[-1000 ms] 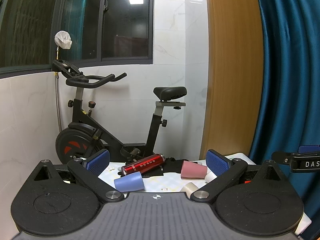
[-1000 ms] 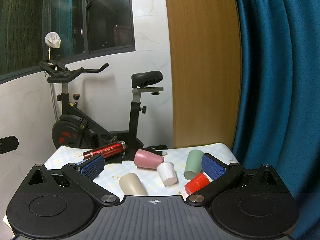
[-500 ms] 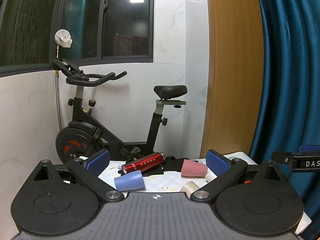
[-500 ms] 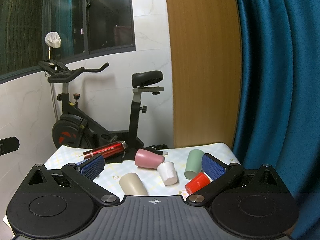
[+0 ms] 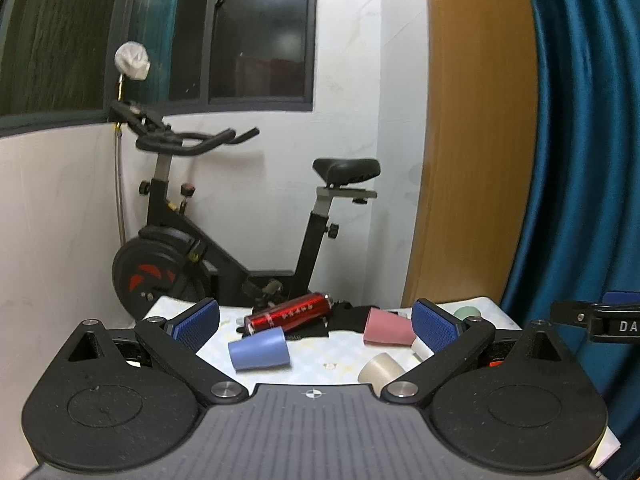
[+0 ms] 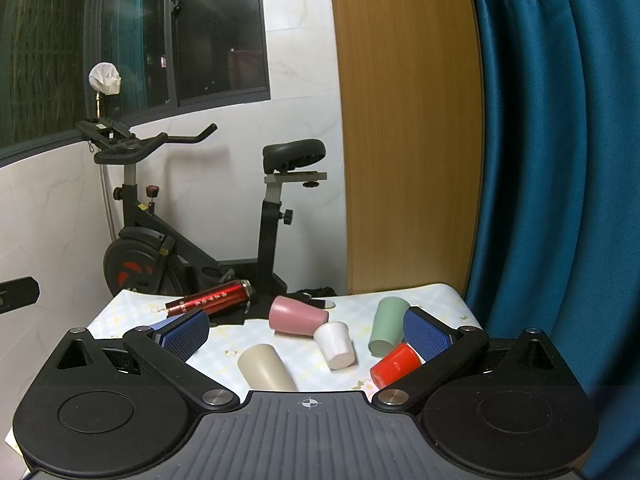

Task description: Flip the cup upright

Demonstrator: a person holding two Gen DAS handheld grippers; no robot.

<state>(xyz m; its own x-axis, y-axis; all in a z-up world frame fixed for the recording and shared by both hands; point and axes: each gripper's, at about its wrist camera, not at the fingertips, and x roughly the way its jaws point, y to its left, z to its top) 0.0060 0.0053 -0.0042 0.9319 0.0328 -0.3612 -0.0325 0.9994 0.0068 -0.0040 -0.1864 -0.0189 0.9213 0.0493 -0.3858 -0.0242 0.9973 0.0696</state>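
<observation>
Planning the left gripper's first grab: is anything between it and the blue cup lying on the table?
Nothing visible. The blue cup lies on its side just ahead of the open left gripper, with bare tablecloth between. The red bottle lies behind it.

You get even, fairly dim indoor light in both wrist views, coming from a ceiling panel that shows as a bright reflected rectangle in the dark window [image 5: 260, 32]. The white wall [image 5: 360, 120] is the brightest area, with no blown-out glare. Soft shadows of the exercise bike [image 6: 192, 232] fall on the wall behind it. Fisheye distortion bends the wooden panel [image 6: 408, 120] and the blue curtain [image 6: 560, 140] into curves toward the edges, and the corners go dark. The left view looks slightly smeared around the bike's handlebars; the right view is sharper. The cups on the table [image 6: 360, 304] are in reasonable focus, with short faint shadows.
</observation>
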